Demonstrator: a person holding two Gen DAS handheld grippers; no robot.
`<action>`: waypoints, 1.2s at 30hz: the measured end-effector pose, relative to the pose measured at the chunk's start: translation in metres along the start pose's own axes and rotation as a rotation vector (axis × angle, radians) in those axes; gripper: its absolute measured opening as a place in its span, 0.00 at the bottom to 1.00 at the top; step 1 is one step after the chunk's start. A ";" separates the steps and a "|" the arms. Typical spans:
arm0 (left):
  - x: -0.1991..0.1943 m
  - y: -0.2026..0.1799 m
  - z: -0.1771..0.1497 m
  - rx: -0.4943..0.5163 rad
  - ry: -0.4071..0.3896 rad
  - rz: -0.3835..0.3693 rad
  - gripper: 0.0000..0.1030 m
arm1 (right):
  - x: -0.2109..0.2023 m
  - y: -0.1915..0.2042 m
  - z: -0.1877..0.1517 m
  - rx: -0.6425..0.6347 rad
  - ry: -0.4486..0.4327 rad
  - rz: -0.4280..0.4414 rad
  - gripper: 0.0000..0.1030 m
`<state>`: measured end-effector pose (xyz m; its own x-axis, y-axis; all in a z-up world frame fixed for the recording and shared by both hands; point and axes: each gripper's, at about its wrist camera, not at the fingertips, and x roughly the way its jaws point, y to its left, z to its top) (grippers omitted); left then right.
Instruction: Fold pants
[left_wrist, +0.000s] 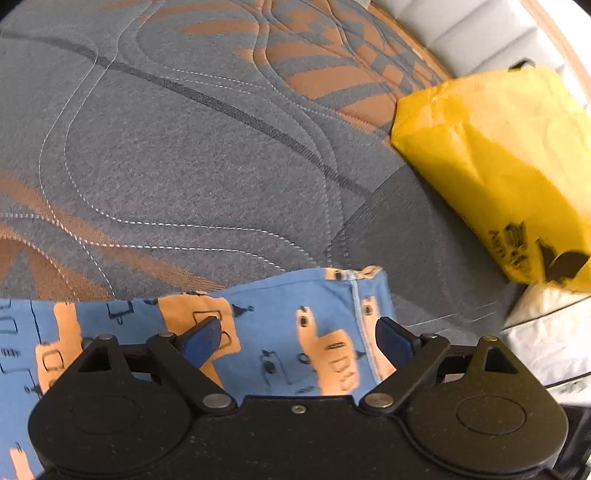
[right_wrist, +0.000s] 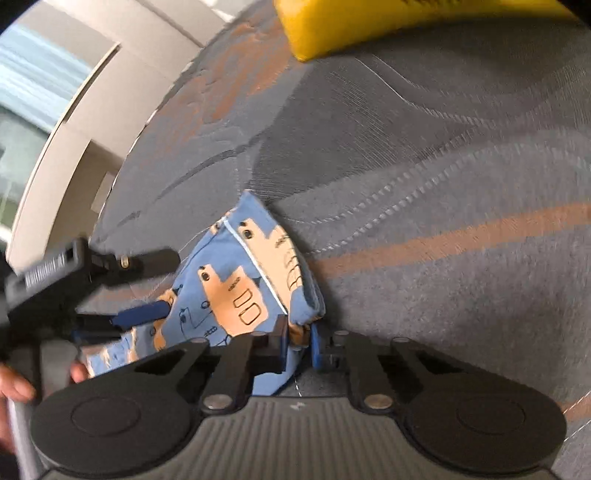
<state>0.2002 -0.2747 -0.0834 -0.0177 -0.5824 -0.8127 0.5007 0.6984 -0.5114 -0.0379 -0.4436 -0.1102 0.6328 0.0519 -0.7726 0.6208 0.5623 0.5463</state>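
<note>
The pants (left_wrist: 280, 325) are blue with orange shapes and lie on a grey and orange quilted mattress (left_wrist: 184, 147). My left gripper (left_wrist: 299, 336) is open, its blue fingertips spread wide just above the pants' edge. In the right wrist view my right gripper (right_wrist: 299, 343) is shut on a bunched fold of the pants (right_wrist: 236, 280). The left gripper (right_wrist: 122, 295) shows there at the left, open, one blue finger (right_wrist: 142, 314) against the cloth.
A yellow bag (left_wrist: 498, 166) lies on the mattress at the right, also at the top of the right wrist view (right_wrist: 388, 22). White bags (left_wrist: 546, 332) sit beside it. A padded headboard (left_wrist: 461, 33) and a window (right_wrist: 33, 74) border the bed.
</note>
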 end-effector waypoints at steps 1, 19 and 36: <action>-0.005 0.001 0.001 -0.013 0.000 -0.026 0.89 | -0.004 0.008 -0.002 -0.057 -0.019 -0.017 0.11; -0.028 0.004 -0.020 0.003 0.035 -0.041 0.63 | 0.004 0.156 -0.138 -1.274 -0.284 -0.343 0.11; -0.131 0.063 -0.075 -0.085 -0.217 -0.076 0.09 | -0.023 0.185 -0.181 -1.467 -0.430 -0.234 0.11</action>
<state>0.1689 -0.1232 -0.0306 0.1378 -0.7041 -0.6966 0.4302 0.6760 -0.5982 -0.0212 -0.1909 -0.0503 0.8303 -0.2383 -0.5038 -0.0997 0.8259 -0.5550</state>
